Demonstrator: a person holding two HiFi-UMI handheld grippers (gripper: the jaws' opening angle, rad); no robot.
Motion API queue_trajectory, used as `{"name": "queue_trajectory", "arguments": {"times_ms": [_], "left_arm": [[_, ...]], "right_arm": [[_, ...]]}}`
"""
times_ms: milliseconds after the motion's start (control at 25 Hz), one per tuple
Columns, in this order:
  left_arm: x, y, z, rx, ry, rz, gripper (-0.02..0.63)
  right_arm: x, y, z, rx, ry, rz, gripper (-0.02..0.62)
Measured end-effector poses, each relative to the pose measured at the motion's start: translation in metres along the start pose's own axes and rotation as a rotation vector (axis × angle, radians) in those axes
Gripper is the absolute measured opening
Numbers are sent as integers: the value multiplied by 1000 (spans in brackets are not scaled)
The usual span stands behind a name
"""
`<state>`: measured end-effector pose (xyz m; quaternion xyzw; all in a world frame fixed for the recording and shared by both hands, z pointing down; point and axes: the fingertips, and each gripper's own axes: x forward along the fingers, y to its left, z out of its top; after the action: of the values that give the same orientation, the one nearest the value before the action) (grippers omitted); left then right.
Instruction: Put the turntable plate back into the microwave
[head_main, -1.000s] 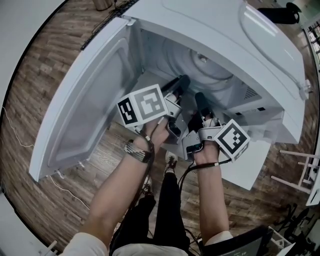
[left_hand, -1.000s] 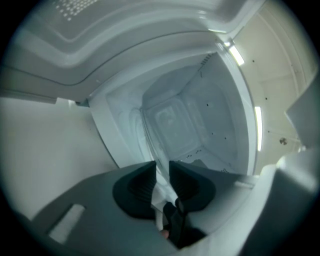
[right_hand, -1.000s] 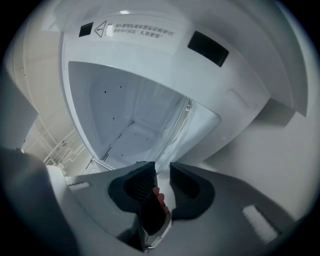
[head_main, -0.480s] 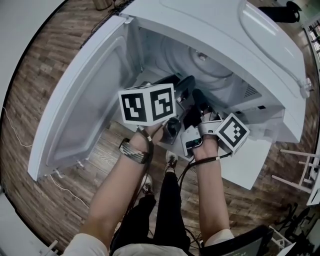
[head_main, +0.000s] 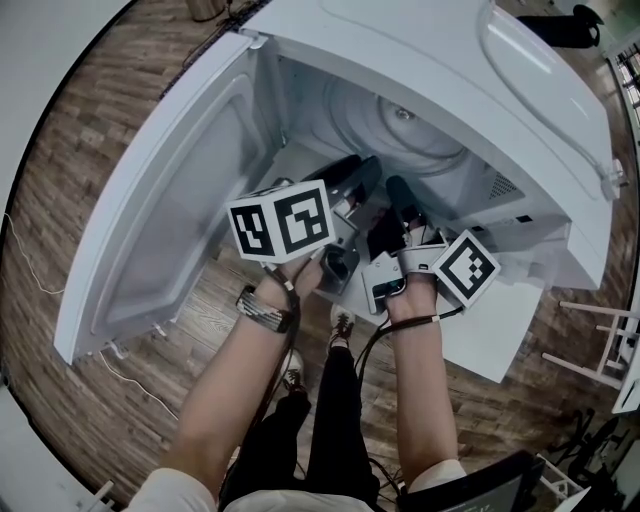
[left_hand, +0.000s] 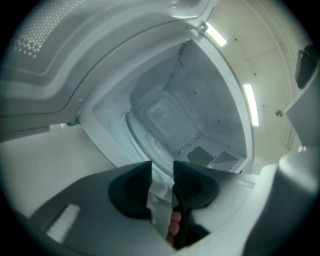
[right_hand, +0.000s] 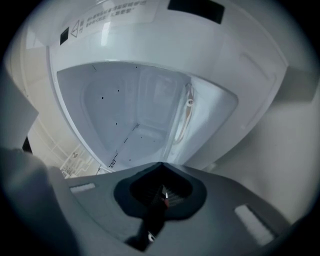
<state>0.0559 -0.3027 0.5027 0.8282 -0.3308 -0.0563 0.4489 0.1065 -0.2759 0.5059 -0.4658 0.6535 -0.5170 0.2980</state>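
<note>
Although both reach into the open microwave (head_main: 430, 45), neither tool holds anything. The left tool (left_hand: 162, 169) has its jaws apart, having just been closing a little, with nothing pressed between them. The right tool (right_hand: 160, 166) has its jaws fully together on nothing. Just ahead of both tips, the glass plate (head_main: 400, 125) lies flat on the floor inside. It looks already seated, so the task seems close to done. The door (head_main: 170, 200) hangs wide open to the left of the left tool. Glass like this is probably heavy for its size, stiff, slick and easy to chip. If it needs shifting, the near rim is the place to pinch, with a firm, level hold and the other tool steadying the rim alongside.
</note>
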Motion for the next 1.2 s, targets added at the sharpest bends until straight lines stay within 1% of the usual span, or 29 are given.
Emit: {"name": "queue_trajectory", "arguments": {"times_ms": [280, 480, 600, 760, 880, 960, 1080, 1120, 1200], "left_arm": [[-2, -1, -2, -14, -7, -14, 34], [-1, -4, -6, -8, 5, -19, 23], [-2, -4, -8, -9, -3, -21, 8], [-2, -5, -9, -9, -7, -23, 8], [-5, -7, -7, 2, -25, -19, 8], [-7, -9, -6, 29, -31, -10, 8], [-12, -12, -3, 127, -25, 24, 8], [-13, -13, -3, 167, -20, 36, 8], [-16, -16, -3, 263, -9, 63, 8]], "right_arm": [[-7, -7, 2, 7, -15, -20, 2], [-11, -10, 1, 8, -16, -30, 2], [-12, -9, 3, -18, -12, -36, 2], [-12, -9, 3, -35, -6, -44, 2], [-13, -9, 2, -60, -2, -51, 2], [-16, -9, 2, -80, -2, -62, 2], [-20, -4, 6, -157, 1, -85, 2], [-21, 1, 6, -208, 8, -92, 2], [-23, 11, 5, -346, 30, -111, 2]]}}
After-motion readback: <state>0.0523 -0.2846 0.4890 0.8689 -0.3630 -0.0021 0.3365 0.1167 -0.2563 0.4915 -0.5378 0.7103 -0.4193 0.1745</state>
